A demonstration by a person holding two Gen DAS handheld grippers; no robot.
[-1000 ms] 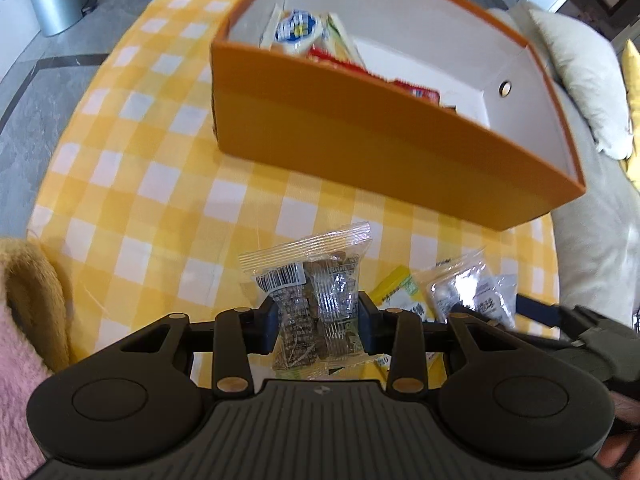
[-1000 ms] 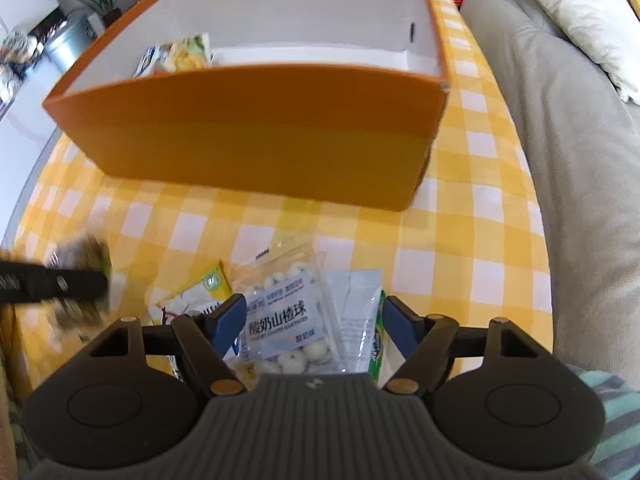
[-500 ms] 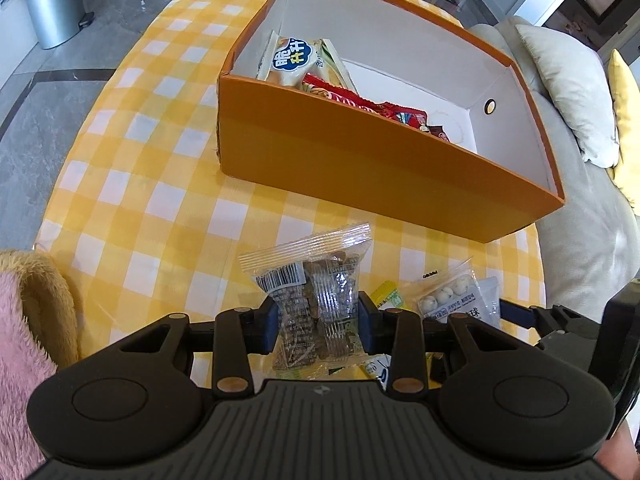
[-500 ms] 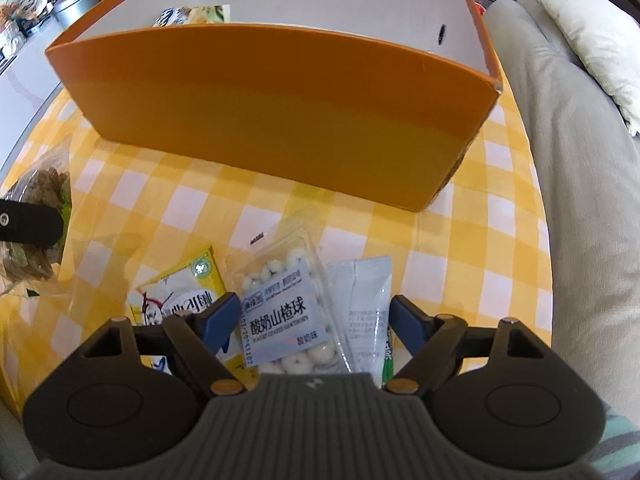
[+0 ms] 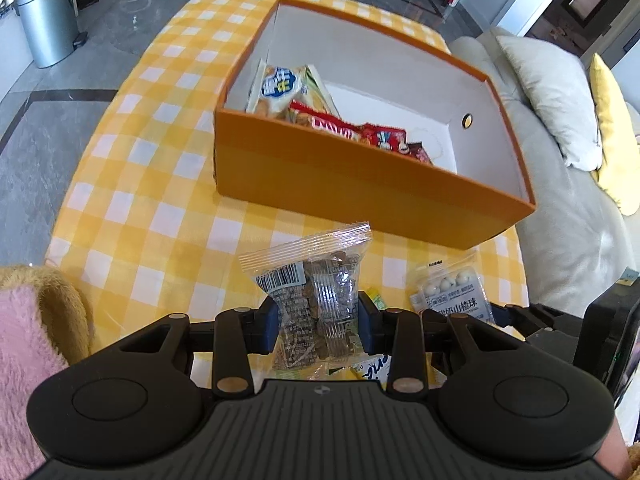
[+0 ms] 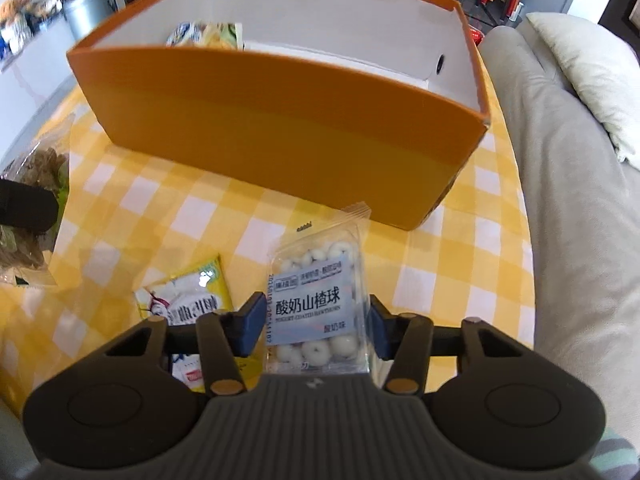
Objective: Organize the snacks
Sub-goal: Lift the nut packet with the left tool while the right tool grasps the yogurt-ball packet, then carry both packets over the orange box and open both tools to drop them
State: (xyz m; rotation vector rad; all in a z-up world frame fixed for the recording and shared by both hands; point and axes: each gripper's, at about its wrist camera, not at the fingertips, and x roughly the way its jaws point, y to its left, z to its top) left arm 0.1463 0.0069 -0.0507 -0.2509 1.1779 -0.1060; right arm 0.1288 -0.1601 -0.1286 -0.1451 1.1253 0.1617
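left tongs (image 5: 316, 326) clamped on nut packet (image 5: 312, 300), lifted for orange box (image 5: 360, 176) | right tongs (image 6: 316, 326) closing around hawthorn-ball pack (image 6: 316, 300), near box

L tongs (image 5: 316, 322) point steeply down toward the worktop (image 5: 152, 208), near side of the orange box (image 5: 360, 184); jaws nearly closed, both pads pinching a clear packet of brown snacks (image 5: 316, 300), held off the worktop. R tongs (image 6: 318, 320) also tilted steeply down, same near side of the box, toward its right end; jaws closing, w/ the packet of white yogurt balls (image 6: 316, 300) between them. Pads look right at its edges; contact unclear.
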